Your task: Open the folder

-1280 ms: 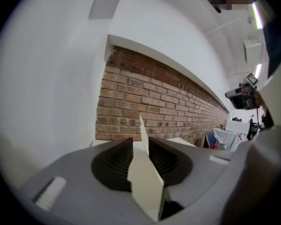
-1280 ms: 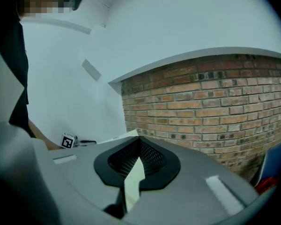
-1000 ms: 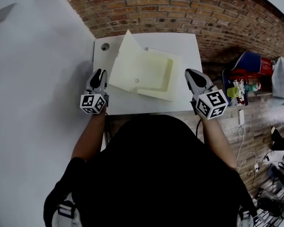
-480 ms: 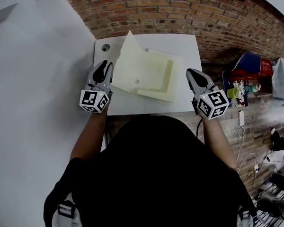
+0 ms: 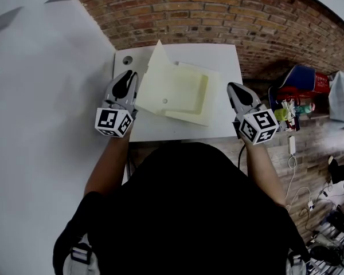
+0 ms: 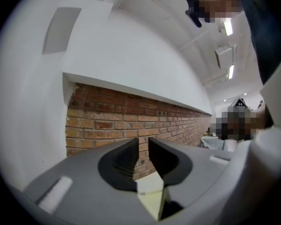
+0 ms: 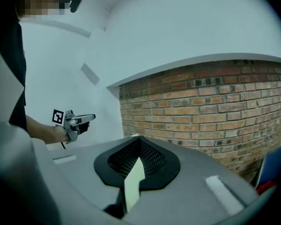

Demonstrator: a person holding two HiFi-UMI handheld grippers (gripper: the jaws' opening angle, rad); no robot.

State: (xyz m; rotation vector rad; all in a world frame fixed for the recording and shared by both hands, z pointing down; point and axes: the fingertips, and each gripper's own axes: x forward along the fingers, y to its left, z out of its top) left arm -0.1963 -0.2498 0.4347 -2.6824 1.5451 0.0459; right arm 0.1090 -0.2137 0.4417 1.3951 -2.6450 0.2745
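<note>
A pale yellow folder (image 5: 180,90) lies on the small white table (image 5: 178,129), and its left flap (image 5: 153,73) stands up in a peak. My left gripper (image 5: 126,77) hovers just left of that flap. Whether it touches the flap I cannot tell. In the left gripper view its jaws (image 6: 144,142) stand a narrow slit apart, with brick wall showing between the tips and nothing between them. My right gripper (image 5: 234,88) hangs by the table's right edge, apart from the folder. Its jaws (image 7: 138,140) meet at the tips. The right gripper view also shows the left gripper (image 7: 84,118).
A round cable hole (image 5: 127,57) sits in the table's far left corner. A brick wall (image 5: 218,16) runs behind the table and a white wall (image 5: 46,96) stands on the left. Colourful clutter (image 5: 298,96) and cables lie on the floor to the right.
My left gripper has risen and moved forward along the folder's left side, closer to the raised flap. The folder and my right gripper have hardly moved.
</note>
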